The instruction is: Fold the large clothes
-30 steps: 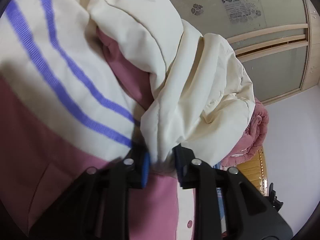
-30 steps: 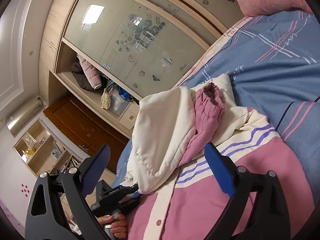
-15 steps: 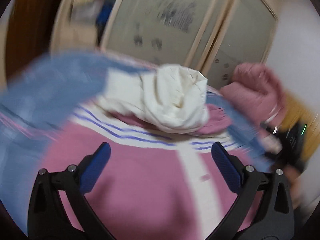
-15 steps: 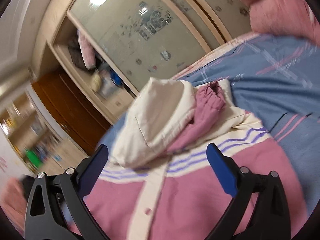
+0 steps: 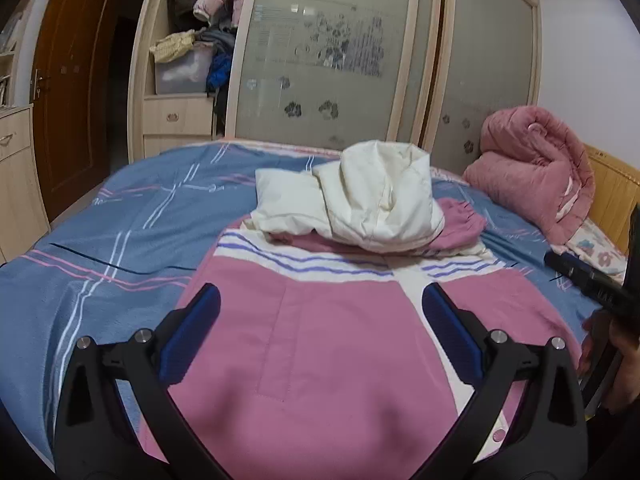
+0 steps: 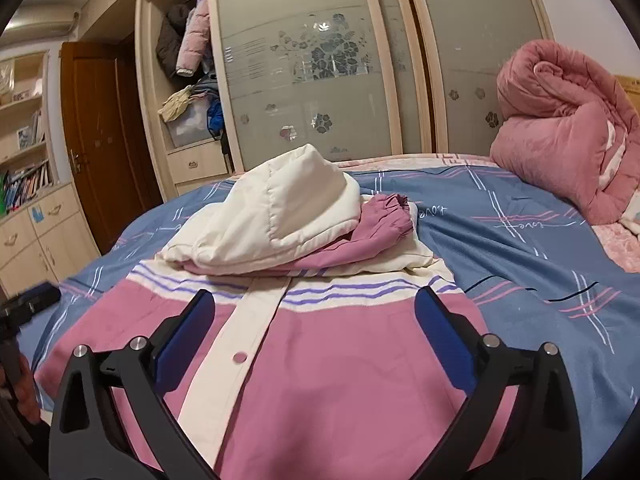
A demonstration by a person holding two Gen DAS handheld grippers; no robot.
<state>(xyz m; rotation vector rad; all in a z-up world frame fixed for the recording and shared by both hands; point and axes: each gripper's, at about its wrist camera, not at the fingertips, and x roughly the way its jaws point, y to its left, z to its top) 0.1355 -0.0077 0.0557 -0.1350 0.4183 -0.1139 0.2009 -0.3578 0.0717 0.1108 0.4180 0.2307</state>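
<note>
A pink and cream jacket (image 5: 332, 340) (image 6: 340, 360) with purple stripes lies flat on the bed, snap front up. Its cream hood (image 5: 380, 196) (image 6: 280, 212) is folded down over the chest, and a pink sleeve cuff (image 5: 460, 224) (image 6: 388, 216) pokes out beneath it. My left gripper (image 5: 320, 300) hovers above the jacket's lower body, open, nothing between its blue pads. My right gripper (image 6: 314, 306) is open too, above the jacket's snap placket, holding nothing. The right gripper's tip (image 5: 588, 280) and a hand show at the left view's right edge.
The bed has a blue plaid sheet (image 5: 120, 220) (image 6: 520, 248). A rolled pink quilt (image 5: 536, 168) (image 6: 560, 136) sits at its far right by a wooden headboard (image 5: 612, 188). Behind stand a sliding-door wardrobe (image 6: 340, 60), an open shelf of clothes (image 5: 192, 60) and a brown door (image 6: 100, 140).
My left gripper let go of the cream hood, opened wide and pulled back over the jacket's body. The hood now rests folded on the chest. Both wrist views rolled level; the right pulled back.
</note>
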